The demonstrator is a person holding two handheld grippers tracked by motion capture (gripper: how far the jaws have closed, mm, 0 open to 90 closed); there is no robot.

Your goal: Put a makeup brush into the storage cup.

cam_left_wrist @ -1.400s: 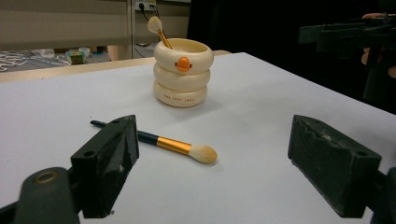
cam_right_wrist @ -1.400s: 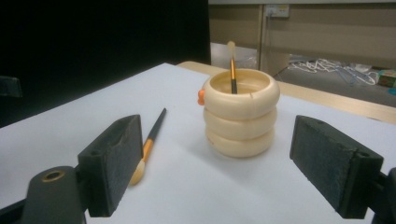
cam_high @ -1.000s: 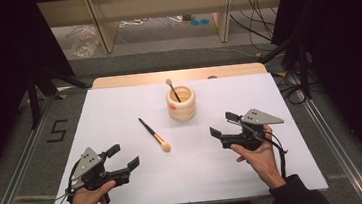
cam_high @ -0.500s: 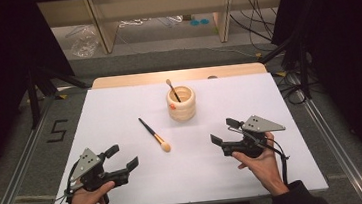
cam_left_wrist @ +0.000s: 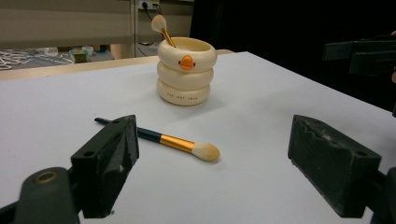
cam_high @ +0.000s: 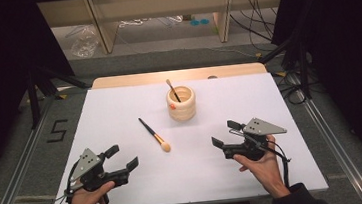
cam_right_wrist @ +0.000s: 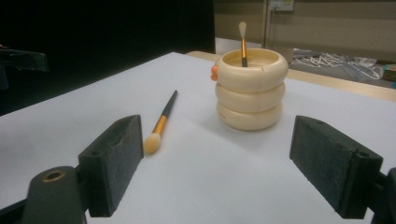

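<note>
I hold both grippers low over the white table (cam_high: 119, 103), one at each near corner, with nothing in either. My left gripper (cam_high: 123, 157) sits at the near left, its jaws spread wide apart and aimed toward the table's middle. My right gripper (cam_high: 226, 133) sits at the near right, its jaws likewise wide apart and aimed inward.

Between them, a little farther out, a brush (cam_high: 154, 134) lies flat on the table. Its dark handle points away and to the left, a gold ferrule follows, and its pale bristle head is the end nearest me. In the left gripper view the brush (cam_left_wrist: 161, 138) lies just beyond the jaws, part of its handle hidden behind the left one; in the right gripper view the brush (cam_right_wrist: 160, 123) lies ahead and to the left, its head near the left jaw's tip. Neither gripper touches it.

Beyond the brush stands a cream holder (cam_high: 181, 103) of three stacked rings, upright near the table's far middle, with an orange duck bill on its side. A second brush (cam_high: 172, 90) leans inside it, bristles up. The holder and the loose brush are apart.
</note>
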